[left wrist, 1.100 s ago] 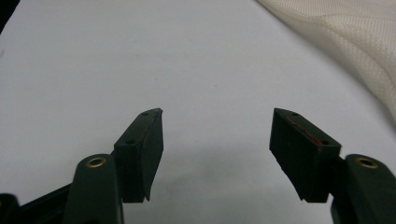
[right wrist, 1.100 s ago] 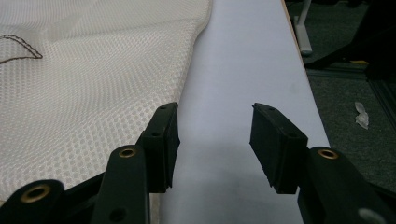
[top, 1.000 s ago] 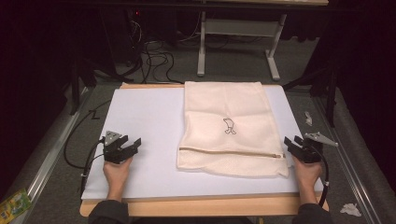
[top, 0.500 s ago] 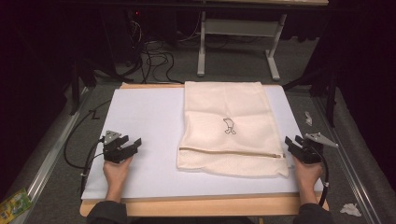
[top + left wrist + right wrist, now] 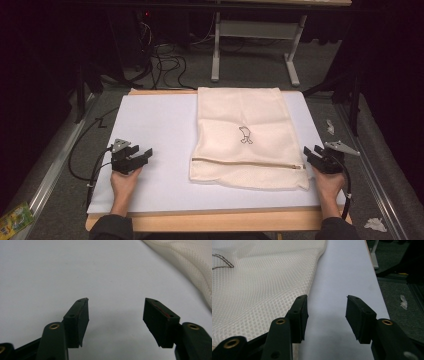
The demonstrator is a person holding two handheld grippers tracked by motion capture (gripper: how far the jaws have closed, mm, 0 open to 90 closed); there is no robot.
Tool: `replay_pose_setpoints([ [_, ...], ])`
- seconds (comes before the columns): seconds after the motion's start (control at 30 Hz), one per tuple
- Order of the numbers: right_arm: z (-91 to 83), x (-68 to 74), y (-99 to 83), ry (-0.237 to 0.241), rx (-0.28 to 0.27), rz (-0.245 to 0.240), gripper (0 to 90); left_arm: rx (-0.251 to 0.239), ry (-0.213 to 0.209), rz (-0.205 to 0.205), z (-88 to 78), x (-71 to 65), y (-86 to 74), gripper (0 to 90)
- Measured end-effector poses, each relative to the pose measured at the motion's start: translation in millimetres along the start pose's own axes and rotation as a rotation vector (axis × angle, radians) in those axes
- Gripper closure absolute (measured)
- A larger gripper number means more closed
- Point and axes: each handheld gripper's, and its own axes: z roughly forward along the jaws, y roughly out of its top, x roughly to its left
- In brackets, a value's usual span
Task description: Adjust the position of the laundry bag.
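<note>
Your right gripper [image 5: 327, 315] has its jaws spread wide with nothing between them. The left-hand pad in the right gripper view sits right at the edge of the mesh laundry bag [image 5: 262, 282], while the other pad stands over bare white surface [image 5: 342, 270]. From the high view, that gripper [image 5: 314, 154] rests at the bag's near right corner, just where the zipper [image 5: 247, 162] ends.

Your left gripper [image 5: 116, 315] is also wide open and empty, with only white surface under it; a curve of the bag's edge [image 5: 190, 267] shows off toward the upper right of the left gripper view. From above, the left gripper [image 5: 140, 156] lies well apart from the bag [image 5: 240, 115], which lies flat on the right half of the surface with a small dark emblem [image 5: 244, 135] in its middle.

This looks like the approach stage: neither gripper has taken hold of the cloth yet. For the next move, you would likely nudge the right jaws over the bag's edge so that both pads bracket the fabric, then close. Your left gripper has the longer way to go to the bag's near left corner. The mesh is thin and limp, so go low, or the pads may close on nothing.
</note>
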Motion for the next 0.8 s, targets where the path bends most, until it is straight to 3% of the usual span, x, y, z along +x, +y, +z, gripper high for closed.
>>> replay_pose_setpoints([
  [0.1,-0.2,-1.8,0.2,0.015,-0.002,0.032,53.5,0.005,-0.013,-0.018,2.3,-3.9,0.5,37.7],
  [0.23,-0.2,-2.6,1.7,0.035,0.007,0.055,53.5,0.029,-0.016,0.012,4.3,-10.8,1.8,37.8],
  [0.63,-3.4,6.3,10.1,0.093,0.087,-0.002,49.8,0.06,-0.092,0.055,5.8,-41.0,20.3,34.9],
  [0.8,-6.8,10.9,14.2,0.114,0.119,-0.003,49.4,0.096,-0.149,0.069,12.3,-57.9,26.6,35.2],
])
